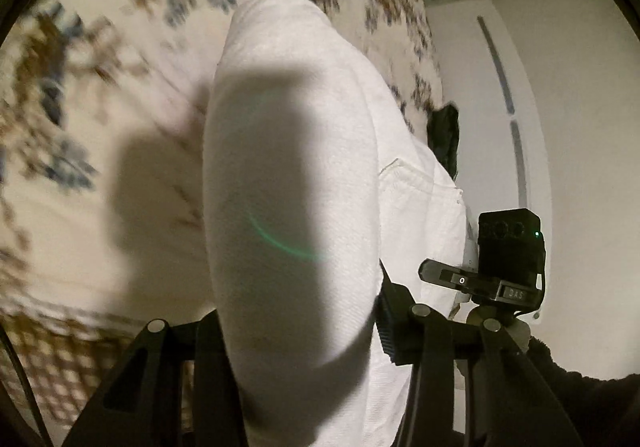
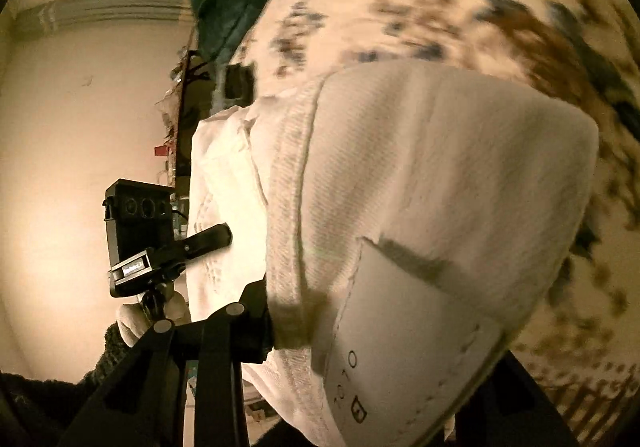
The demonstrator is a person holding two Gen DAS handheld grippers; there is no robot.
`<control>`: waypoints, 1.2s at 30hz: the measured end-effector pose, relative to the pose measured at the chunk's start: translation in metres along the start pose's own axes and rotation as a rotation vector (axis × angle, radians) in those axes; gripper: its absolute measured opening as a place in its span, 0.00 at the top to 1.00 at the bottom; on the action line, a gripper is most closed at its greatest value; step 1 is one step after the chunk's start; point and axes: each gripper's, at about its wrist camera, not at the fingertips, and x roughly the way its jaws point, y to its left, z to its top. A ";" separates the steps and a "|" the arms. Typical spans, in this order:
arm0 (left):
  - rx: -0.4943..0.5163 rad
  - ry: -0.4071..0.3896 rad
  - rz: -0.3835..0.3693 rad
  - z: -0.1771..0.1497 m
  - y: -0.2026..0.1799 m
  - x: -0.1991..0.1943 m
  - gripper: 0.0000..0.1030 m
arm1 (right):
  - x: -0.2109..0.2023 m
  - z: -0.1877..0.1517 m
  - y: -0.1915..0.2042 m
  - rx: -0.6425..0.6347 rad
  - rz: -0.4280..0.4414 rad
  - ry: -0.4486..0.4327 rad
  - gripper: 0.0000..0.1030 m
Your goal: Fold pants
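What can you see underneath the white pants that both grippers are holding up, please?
Below the white pants lies a cream bedspread with blue and brown flowers, crossed by a dark shadow. The stretch straight beneath the hanging cloth is covered, so nothing there can be told.

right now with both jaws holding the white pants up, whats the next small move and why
Probably carry the white pants forward and lay the held edge back down on the floral bedspread. The left gripper and right gripper each pinch the fabric, which hangs between them above the spread, so the fold is not yet laid.
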 end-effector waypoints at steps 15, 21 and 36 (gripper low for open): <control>0.093 -0.077 0.044 0.237 0.186 -0.259 0.60 | 0.225 0.161 0.283 -0.107 0.024 -0.089 0.64; 0.052 -0.099 0.085 0.322 0.279 -0.303 0.60 | 0.358 0.256 0.342 -0.119 0.043 -0.061 0.64; -0.067 0.000 0.103 0.412 0.456 -0.260 0.53 | 0.554 0.380 0.343 -0.113 -0.082 0.070 0.64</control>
